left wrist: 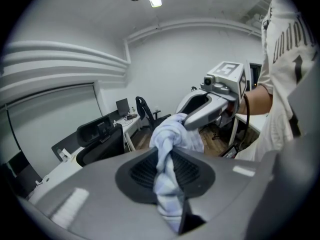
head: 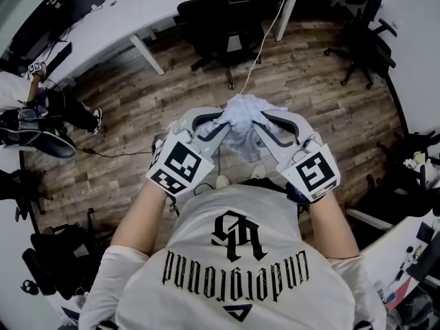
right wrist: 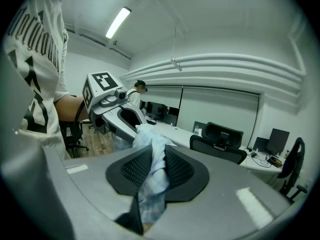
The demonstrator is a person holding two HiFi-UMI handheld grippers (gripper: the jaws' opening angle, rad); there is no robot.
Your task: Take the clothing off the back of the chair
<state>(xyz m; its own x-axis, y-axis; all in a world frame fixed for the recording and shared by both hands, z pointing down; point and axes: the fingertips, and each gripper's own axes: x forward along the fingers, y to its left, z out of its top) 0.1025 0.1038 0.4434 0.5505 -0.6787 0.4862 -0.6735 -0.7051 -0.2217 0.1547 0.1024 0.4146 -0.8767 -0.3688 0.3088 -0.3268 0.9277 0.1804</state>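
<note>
I have the left gripper (head: 218, 126) and right gripper (head: 261, 121) jaws both clamped on the bunched clothing (head: 242, 108) between them, well apart from the black chair (head: 230, 16) ahead.

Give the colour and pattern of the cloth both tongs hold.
Pale blue-and-white check cloth; shows best in the right gripper view.
</note>
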